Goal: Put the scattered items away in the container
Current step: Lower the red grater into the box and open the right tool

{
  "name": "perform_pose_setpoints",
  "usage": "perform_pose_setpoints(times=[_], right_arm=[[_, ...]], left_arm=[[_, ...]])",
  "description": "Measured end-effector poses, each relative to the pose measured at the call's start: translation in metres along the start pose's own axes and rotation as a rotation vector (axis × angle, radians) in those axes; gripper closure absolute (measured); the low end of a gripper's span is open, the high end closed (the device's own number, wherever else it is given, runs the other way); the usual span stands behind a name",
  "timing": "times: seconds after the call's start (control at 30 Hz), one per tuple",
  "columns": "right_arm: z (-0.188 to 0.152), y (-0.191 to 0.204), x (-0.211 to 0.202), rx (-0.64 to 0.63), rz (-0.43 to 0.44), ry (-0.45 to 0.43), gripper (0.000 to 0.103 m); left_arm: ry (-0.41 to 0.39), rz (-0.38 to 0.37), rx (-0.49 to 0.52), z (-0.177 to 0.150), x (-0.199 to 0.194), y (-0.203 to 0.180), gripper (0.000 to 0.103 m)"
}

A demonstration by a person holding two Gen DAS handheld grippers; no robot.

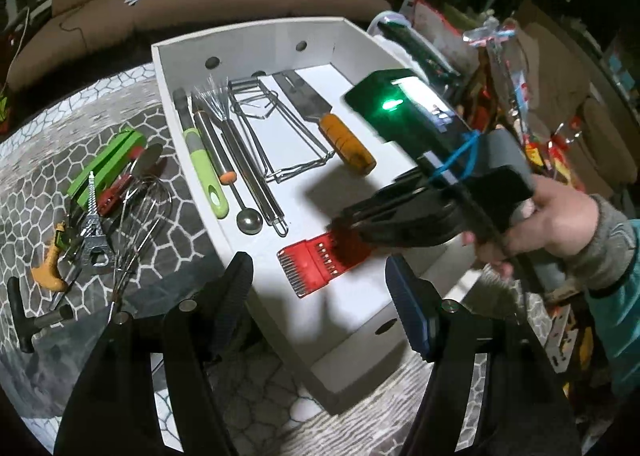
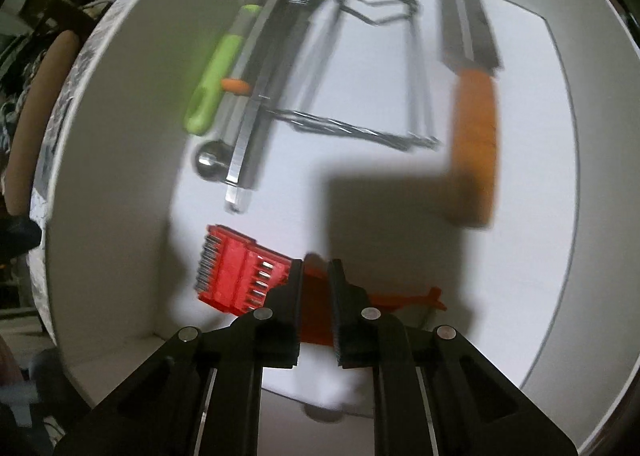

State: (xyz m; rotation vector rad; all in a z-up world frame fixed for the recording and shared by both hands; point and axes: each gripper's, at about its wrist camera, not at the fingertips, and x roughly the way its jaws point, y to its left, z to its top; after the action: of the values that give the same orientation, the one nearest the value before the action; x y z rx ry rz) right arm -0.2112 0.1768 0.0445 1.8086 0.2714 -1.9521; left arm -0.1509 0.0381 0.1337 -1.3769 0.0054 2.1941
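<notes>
Container: white box on patterned tabletop, w/ round holes in far wall.
In box, left row: green-handled tool, melon baller, thin whisk, wire rack, orange-handled scraper, lying roughly parallel.
Red tool: red comb-like shredder lies flat on box floor, near front wall, teeth toward left.
Right gripper: inside box, jaws nearly closed, narrow gap; orange-red handle of red tool shows between them; can't tell if actually clamped (blurry).
Left gripper: above near box edge, jaws wide apart, holds nothing.
Still outside: green clip, balloon whisk, Eiffel Tower opener, orange-handled item, black T-handle tool, piled left of box.
</notes>
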Motion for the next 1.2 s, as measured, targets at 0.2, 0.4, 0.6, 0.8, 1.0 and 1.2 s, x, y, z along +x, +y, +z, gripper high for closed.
perform_pose_setpoints(times=[0.2,0.4,0.6,0.8,1.0,1.2], right_arm=[[0.004,0.017,0.01,0.003,-0.001,0.007,0.092],[-0.009,0.017,-0.01,-0.095,-0.04,-0.032,0.091],[0.003,-0.037,-0.031,0.03,-0.101,-0.02,0.083],[-0.021,-0.092,-0.029,0.249,-0.016,-0.002,0.066],[-0.017,-0.088,-0.009,0.226,0.0,0.032,0.067],[-0.001,-0.055,-0.013,0.103,-0.049,-0.014,0.069]], left_arm=[[-0.002,0.01,-0.013,-0.005,-0.009,0.01,0.037],[0.001,-0.008,-0.005,-0.012,-0.01,0.011,0.037],[-0.006,-0.036,-0.017,-0.016,-0.011,0.007,0.037],[-0.004,-0.039,-0.02,-0.019,-0.011,0.008,0.037],[-0.006,-0.047,-0.033,-0.019,-0.01,0.009,0.037],[0.002,-0.053,-0.045,-0.023,-0.007,0.011,0.037]])
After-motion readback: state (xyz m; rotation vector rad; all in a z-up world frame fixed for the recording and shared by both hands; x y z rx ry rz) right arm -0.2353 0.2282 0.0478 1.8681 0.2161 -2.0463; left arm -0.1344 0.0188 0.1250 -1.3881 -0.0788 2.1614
